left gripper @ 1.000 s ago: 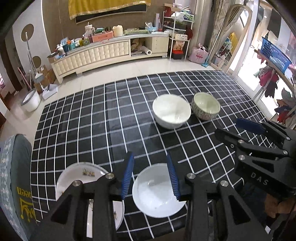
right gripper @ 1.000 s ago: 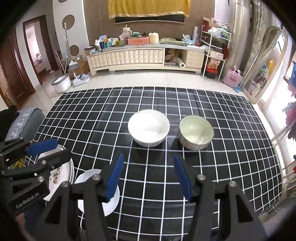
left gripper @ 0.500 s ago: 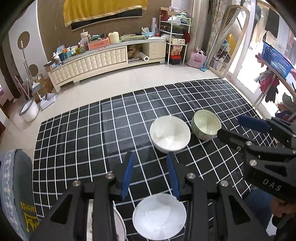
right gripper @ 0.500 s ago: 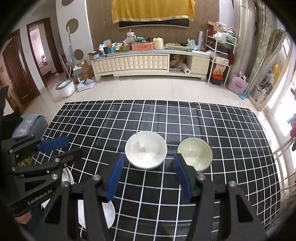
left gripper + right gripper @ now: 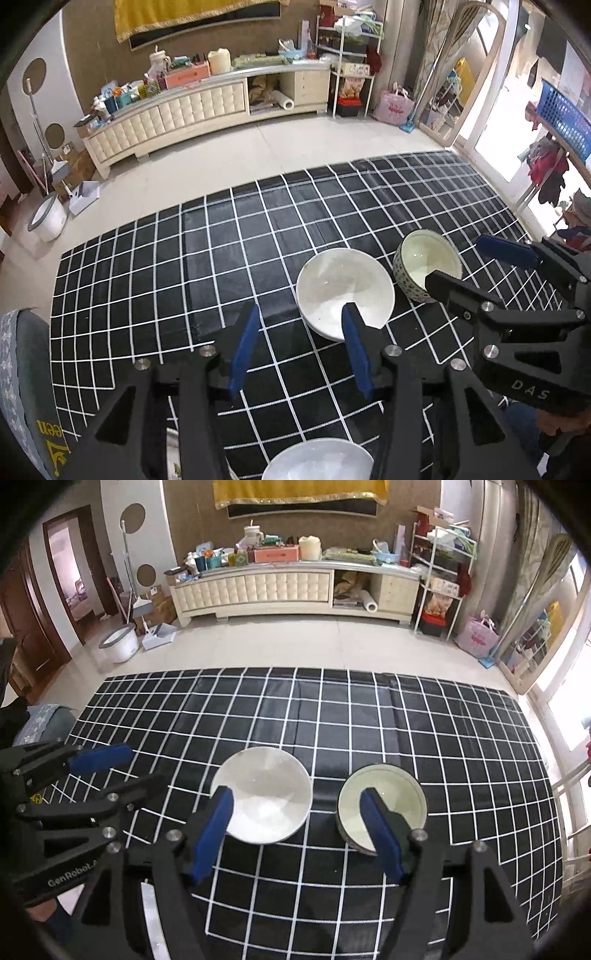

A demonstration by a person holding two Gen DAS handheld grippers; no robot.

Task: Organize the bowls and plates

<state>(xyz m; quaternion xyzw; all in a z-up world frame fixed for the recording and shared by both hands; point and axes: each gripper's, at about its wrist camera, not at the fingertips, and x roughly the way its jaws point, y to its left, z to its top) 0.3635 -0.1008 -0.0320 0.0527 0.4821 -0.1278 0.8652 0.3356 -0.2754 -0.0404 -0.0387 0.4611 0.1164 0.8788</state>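
- left gripper: jaws spread wide, holding nothing, raised above the counter with its black grid cloth.
- right gripper: jaws also wide open and empty, hovering over the near edge of the two bowls.
- white bowl sits upright mid-counter; patterned bowl stands just beside it on its right, a narrow gap between them, not touching as far as i can tell.
- small white plate lies at the near edge, below and behind the left jaws; a second plate beside it is mostly hidden by the gripper body.
- key relation: in the right wrist view, the white bowl's rim lies ahead between the jaws, nearer the left finger; the patterned bowl sits behind the right finger.
- judgement: right gripper is nearer both bowls; the bowls are round, so no long axis, and a rim pinch would be needed to nest one into the other.
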